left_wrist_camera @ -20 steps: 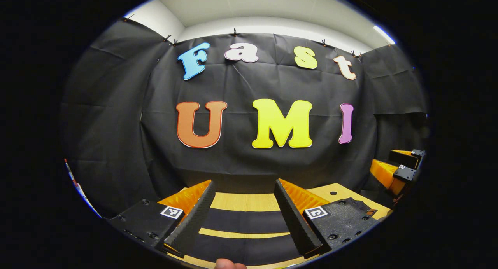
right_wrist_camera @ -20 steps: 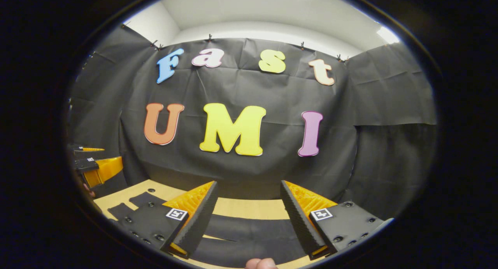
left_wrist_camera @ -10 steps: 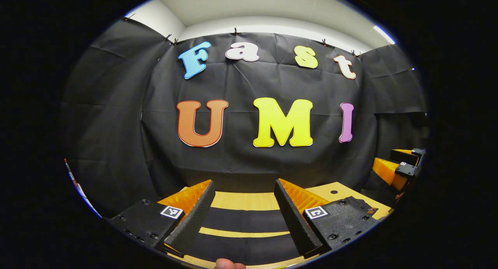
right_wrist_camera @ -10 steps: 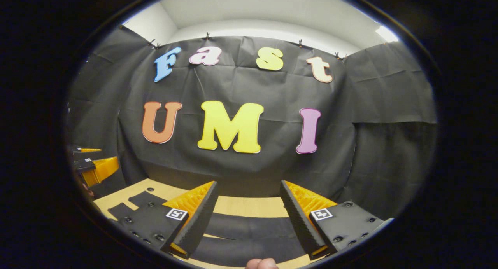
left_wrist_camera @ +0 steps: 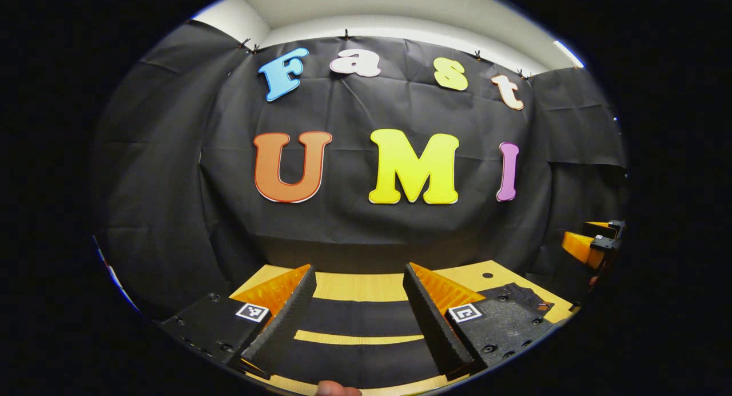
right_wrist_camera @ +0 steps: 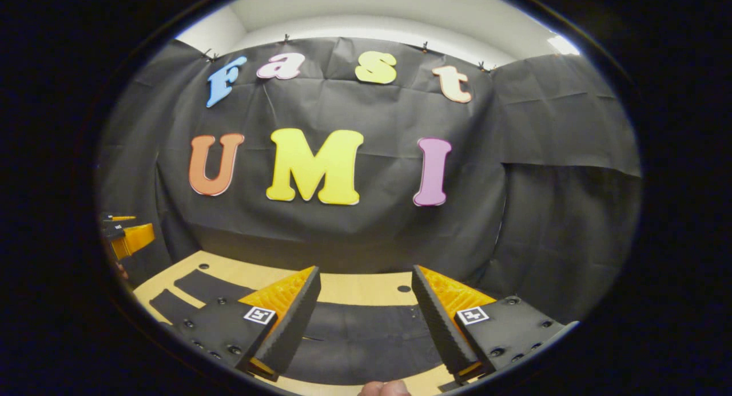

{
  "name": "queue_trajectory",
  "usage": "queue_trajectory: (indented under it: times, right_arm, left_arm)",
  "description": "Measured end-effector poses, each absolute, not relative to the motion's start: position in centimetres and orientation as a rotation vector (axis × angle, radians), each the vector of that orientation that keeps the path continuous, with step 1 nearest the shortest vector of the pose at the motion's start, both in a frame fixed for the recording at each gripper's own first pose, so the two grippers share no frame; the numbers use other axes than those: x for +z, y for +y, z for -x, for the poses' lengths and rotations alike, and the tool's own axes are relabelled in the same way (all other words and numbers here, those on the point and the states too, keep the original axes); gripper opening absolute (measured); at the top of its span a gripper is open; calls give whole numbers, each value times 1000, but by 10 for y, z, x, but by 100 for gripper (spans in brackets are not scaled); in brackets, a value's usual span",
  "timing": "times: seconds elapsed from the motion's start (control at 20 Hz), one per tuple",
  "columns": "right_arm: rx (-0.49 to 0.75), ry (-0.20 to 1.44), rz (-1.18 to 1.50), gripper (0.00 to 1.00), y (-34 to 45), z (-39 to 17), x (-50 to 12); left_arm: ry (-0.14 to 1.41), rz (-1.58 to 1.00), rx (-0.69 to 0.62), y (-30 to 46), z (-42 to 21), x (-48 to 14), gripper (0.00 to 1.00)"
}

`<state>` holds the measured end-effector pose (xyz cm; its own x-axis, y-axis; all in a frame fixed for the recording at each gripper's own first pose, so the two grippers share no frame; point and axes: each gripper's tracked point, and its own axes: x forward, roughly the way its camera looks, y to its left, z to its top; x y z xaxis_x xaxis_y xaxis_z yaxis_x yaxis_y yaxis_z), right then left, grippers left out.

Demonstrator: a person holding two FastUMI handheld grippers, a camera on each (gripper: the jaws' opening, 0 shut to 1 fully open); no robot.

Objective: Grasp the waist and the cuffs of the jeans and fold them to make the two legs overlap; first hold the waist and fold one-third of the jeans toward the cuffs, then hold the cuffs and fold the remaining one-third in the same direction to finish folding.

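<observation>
Black jeans (left_wrist_camera: 360,317) lie flat on the wooden table (left_wrist_camera: 354,286). In the left gripper view the two legs show as dark bands with a strip of wood between them. My left gripper (left_wrist_camera: 358,268) hangs open above the legs, holding nothing. In the right gripper view the wider waist end of the jeans (right_wrist_camera: 366,339) lies under my right gripper (right_wrist_camera: 366,268), and the legs run off to the left. That gripper is open too, with its fingers apart and empty. Each gripper also shows far off in the other's view: right gripper (left_wrist_camera: 592,244), left gripper (right_wrist_camera: 128,238).
The black cloth wall stands close behind the table's (right_wrist_camera: 354,296) far edge. Small round holes (right_wrist_camera: 404,288) mark the tabletop. A person's fingertip (left_wrist_camera: 337,389) shows at the bottom edge of the left gripper view.
Both views have tipped downward a little, so more of the table and jeans shows. Both grippers stay open and empty.
</observation>
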<state>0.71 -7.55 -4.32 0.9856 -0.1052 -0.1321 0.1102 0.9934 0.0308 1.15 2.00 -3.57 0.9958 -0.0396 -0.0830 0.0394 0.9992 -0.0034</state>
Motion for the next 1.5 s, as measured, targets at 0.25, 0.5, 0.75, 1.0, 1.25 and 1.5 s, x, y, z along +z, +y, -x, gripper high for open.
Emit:
queue_trajectory:
  times: [0.25, 0.5, 0.75, 1.0, 1.25, 1.5]
  right_arm:
    - [-140, 275, -127, 99, -136, -11, -95]
    - [-182, 497, -264, 99, -184, 2, -166]
    - [-207, 704, -483, 100, -192, 20, -228]
    - [-279, 810, -669, 98, -199, 26, -269]
    - [-308, 864, -766, 98, -197, 24, -289]
    - [-355, 871, -824, 98, -197, 23, -298]
  left_arm:
    - [215, 35, 45, 66, -10, -88, 98]
    - [428, 240, 241, 143, 26, -161, 99]
    - [584, 650, 401, 195, 63, -233, 99]
    - [677, 1001, 462, 213, 82, -280, 100]
    - [729, 1199, 515, 213, 82, -307, 99]
    - [744, 1245, 571, 215, 76, -325, 100]
